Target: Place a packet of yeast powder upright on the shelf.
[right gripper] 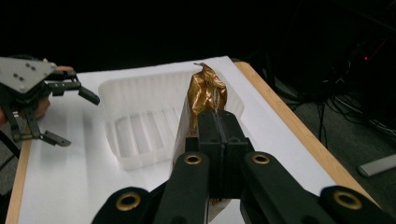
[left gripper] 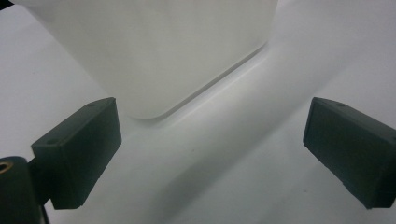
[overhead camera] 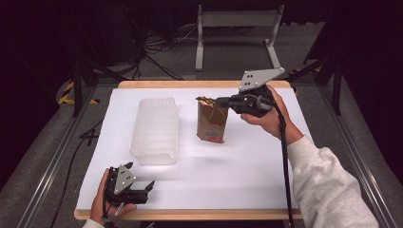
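Note:
A gold-brown paper bag [overhead camera: 212, 119] with a red patch near its base stands upright in the middle of the white table sheet [overhead camera: 247, 166]. My right gripper [overhead camera: 222, 100] is shut on the bag's crumpled top [right gripper: 207, 90], coming in from the right. An open translucent white plastic tub [overhead camera: 155, 129] lies left of the bag. My left gripper [overhead camera: 151, 188] rests open near the front left edge, just in front of the tub; its black fingers [left gripper: 79, 151] stand wide apart with the tub's corner [left gripper: 154, 56] beyond them.
The wooden table edge [overhead camera: 190, 214] runs along the front, another [right gripper: 299, 126] along the far side. A metal stand [overhead camera: 235, 33] and cables lie on the floor behind the table. Dark rails flank both sides.

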